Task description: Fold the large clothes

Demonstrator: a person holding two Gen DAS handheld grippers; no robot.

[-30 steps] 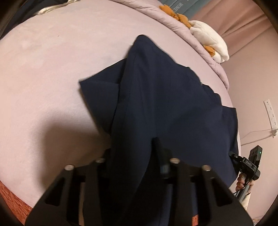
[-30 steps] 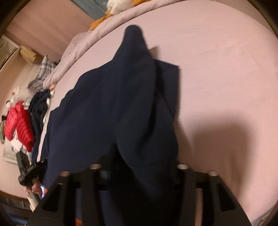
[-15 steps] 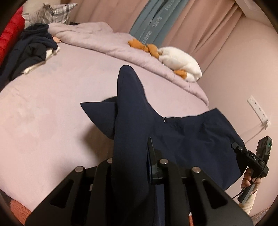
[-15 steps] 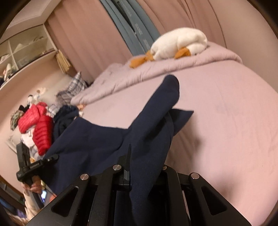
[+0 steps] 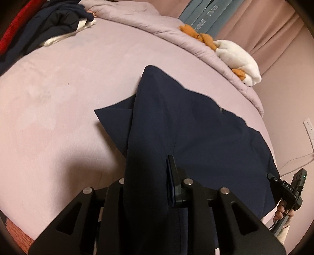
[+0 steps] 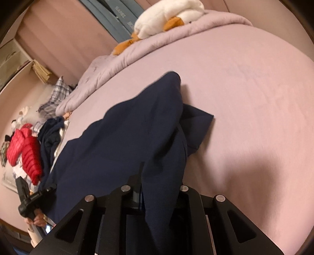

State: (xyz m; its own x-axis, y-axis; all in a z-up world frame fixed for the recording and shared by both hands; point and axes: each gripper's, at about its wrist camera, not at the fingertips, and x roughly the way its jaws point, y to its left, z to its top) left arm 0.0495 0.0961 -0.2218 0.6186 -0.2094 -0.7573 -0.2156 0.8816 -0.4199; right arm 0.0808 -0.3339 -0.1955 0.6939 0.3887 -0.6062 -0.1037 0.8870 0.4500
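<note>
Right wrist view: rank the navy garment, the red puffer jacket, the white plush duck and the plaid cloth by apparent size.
1. Navy garment, nearest the camera.
2. White plush duck.
3. Red puffer jacket, looks close to the duck, unsure.
4. Plaid cloth, partly hidden.

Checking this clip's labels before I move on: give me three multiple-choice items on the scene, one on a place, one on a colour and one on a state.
1. Where does the plush lie?
A. On the floor
B. On the quilt
C. On a chair

2. What colour is the puffer jacket?
A. Green
B. Yellow
C. Red

3. How is the garment lying?
A. Rolled into a tube
B. Spread over the bed, near edge raised
C. Folded into a small square

Answers:
1 B, since the plush rests on the bunched quilt at the far end of the bed.
2 C, since its ribbed shell is bright red.
3 B, since most of the garment lies on the bed while its near edge rises toward the cameras.
</note>
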